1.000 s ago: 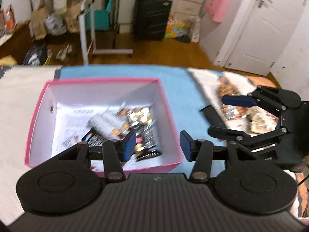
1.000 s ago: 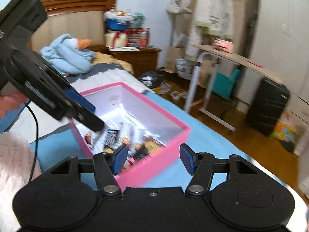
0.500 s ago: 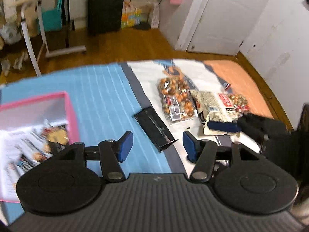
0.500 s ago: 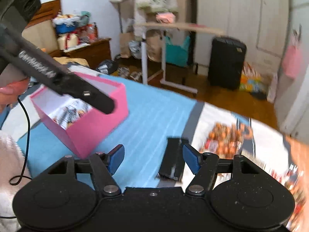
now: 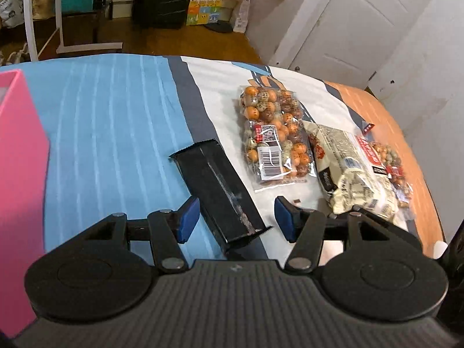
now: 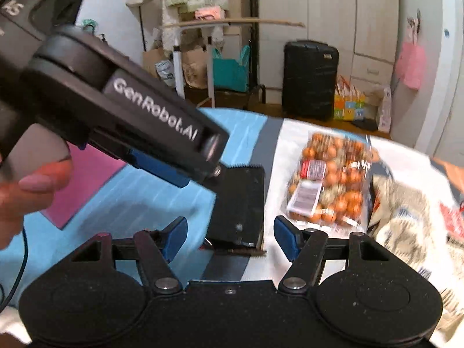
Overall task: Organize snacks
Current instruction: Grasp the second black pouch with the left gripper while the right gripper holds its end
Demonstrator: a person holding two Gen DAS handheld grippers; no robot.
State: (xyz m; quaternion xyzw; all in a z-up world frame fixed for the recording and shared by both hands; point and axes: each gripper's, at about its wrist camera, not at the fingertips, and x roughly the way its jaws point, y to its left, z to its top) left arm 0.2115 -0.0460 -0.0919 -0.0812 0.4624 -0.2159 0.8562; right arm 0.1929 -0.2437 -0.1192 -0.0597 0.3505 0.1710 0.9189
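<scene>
A long black snack packet (image 5: 217, 191) lies on the bed where the blue stripe meets the grey one. My left gripper (image 5: 236, 220) hangs open just over its near end, and its blue pads stand clear of the packet's sides. My right gripper (image 6: 229, 236) is open too, with the same black packet (image 6: 240, 200) lying ahead between its fingers, untouched. The left gripper's body (image 6: 130, 110) crosses the right wrist view above the packet. To the right lie a clear bag of orange balls (image 5: 269, 133) and a cream bag (image 5: 353, 174).
The pink box (image 5: 20, 174) stands at the left on the blue cover. A further bag of mixed nuts (image 5: 388, 159) lies beyond the cream bag near the bed's orange edge. A hand (image 6: 29, 191) holds the left gripper. Past the bed are a floor, a black suitcase (image 6: 310, 78) and a door.
Both views have swung away from the pink box and its snacks, rightwards to the loose packets. Both grippers have come down towards the black packet, with their jaws standing a little wider.
</scene>
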